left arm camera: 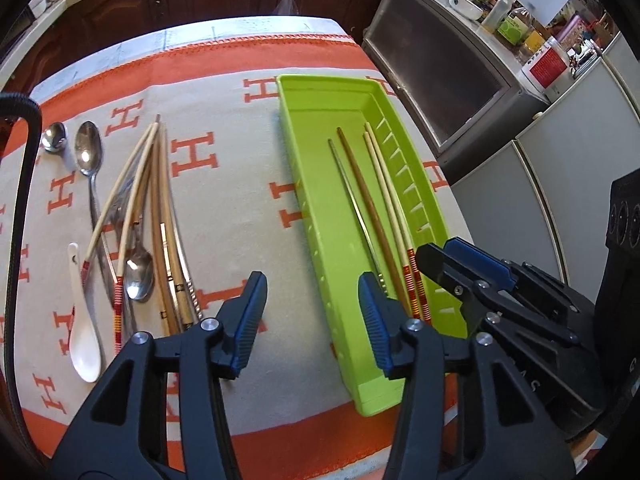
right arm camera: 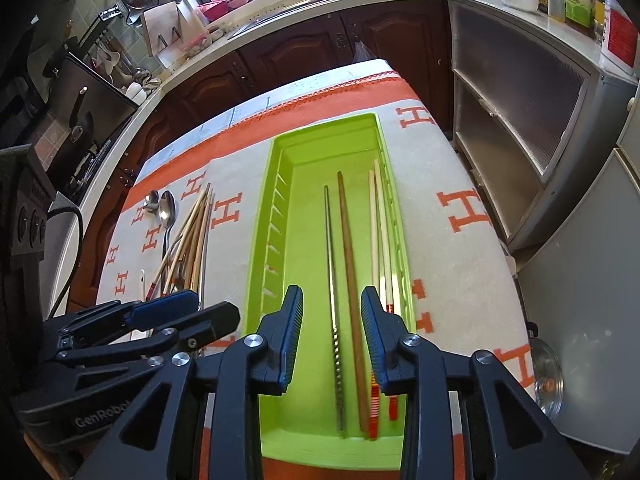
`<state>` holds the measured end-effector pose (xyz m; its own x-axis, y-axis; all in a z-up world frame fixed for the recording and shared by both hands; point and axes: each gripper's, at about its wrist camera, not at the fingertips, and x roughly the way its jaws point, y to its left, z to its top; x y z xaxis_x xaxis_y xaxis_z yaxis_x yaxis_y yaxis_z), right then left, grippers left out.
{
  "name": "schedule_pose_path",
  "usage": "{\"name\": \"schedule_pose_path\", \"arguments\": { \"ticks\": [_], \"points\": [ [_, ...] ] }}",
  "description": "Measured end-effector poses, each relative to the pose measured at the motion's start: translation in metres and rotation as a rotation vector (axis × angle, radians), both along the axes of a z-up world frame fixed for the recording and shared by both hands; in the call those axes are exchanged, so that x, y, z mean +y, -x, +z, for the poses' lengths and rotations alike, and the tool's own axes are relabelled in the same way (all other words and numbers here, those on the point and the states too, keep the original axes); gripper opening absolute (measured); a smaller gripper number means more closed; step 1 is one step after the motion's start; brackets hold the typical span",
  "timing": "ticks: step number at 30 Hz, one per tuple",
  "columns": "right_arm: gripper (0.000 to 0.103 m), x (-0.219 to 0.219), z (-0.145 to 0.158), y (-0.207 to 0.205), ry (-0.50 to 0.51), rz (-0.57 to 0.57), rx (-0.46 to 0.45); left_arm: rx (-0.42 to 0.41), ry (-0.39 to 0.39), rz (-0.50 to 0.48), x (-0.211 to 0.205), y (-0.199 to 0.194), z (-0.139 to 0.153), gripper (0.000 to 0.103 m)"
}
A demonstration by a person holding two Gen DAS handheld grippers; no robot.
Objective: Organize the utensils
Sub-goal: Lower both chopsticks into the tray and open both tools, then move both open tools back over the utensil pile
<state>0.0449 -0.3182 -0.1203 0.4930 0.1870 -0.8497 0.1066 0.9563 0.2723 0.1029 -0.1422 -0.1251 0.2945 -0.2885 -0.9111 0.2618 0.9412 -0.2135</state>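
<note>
both claws gape empty: left claw (right arm camera: pixel 188 318) reads "genrobot" (partly cut), right claw (right arm camera: pixel 332 332) over tray (right arm camera: pixel 280 160).

From my rt wrist cam, red-banded chopstick (right arm camera: pixel 374 400) ends sit partly behind my right gripper (right arm camera: pixel 331 336) finger. Left pile (left arm camera: pixel 160 240): fork under chopsticks, mostly hidden.
</note>
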Motion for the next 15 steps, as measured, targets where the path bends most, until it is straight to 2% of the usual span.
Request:
{"name": "schedule_pose_path", "arguments": {
  "ticks": [4, 15],
  "points": [
    [0.036, 0.008, 0.001, 0.011, -0.002, 0.013, 0.0, -0.037, -0.029, 0.013, 0.011, 0.013, 0.01, 0.044],
    [0.037, 0.045, 0.012, 0.032, 0.007, 0.085, -0.001, -0.126, -0.065, 0.063, 0.05, 0.04, 0.035, 0.044]
  ]
}}
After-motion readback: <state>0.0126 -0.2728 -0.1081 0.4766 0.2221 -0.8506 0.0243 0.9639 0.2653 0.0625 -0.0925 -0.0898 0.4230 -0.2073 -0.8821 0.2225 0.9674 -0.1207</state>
